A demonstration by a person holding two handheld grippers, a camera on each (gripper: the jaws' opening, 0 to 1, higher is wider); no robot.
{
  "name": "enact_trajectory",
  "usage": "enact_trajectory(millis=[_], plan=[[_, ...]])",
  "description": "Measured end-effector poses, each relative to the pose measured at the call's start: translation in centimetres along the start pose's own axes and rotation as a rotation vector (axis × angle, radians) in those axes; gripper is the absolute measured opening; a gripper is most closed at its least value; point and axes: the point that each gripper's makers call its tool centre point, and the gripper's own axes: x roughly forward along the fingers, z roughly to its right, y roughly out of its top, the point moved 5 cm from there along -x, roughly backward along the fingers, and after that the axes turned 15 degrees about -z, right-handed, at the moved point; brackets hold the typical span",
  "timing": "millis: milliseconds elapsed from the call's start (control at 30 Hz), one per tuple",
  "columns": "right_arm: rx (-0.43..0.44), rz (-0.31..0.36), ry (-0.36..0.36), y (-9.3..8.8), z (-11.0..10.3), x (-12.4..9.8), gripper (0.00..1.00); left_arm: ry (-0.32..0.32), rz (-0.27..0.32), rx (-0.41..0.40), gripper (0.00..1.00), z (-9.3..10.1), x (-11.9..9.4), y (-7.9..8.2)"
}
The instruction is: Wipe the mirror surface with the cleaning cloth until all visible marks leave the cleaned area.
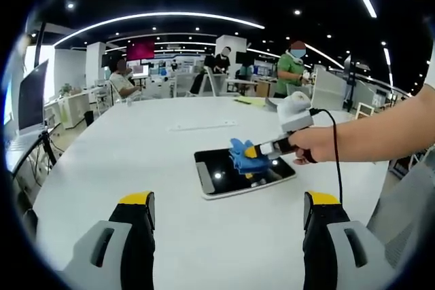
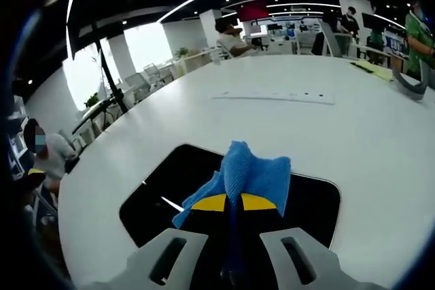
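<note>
The mirror (image 1: pixel 245 173) lies flat on the white table (image 1: pixel 136 161), with the blue cleaning cloth (image 2: pixel 248 176) resting on its glass. The right gripper (image 2: pixel 228 202) has its jaws clamped on the cloth, while the left gripper (image 1: pixel 228 207) hovers near the mirror, jaws wide apart and holding nothing

A large white table with a rounded edge (image 1: pixel 136 161) carries a flat rectangular mirror with a dark reflective face and pale rim (image 1: pixel 221 180) (it lies near the table's middle). Further back, a long thin white strip (image 1: pixel 204 126) also lies flat on the tabletop.
</note>
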Motion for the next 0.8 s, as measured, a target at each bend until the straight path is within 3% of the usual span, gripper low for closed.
enact_trajectory(millis=[800], plan=[[-0.019, -0.004, 0.032, -2.3, -1.2, -1.1, 0.01, -0.010, 0.019, 0.009, 0.91, 0.5, -0.3, 0.5]])
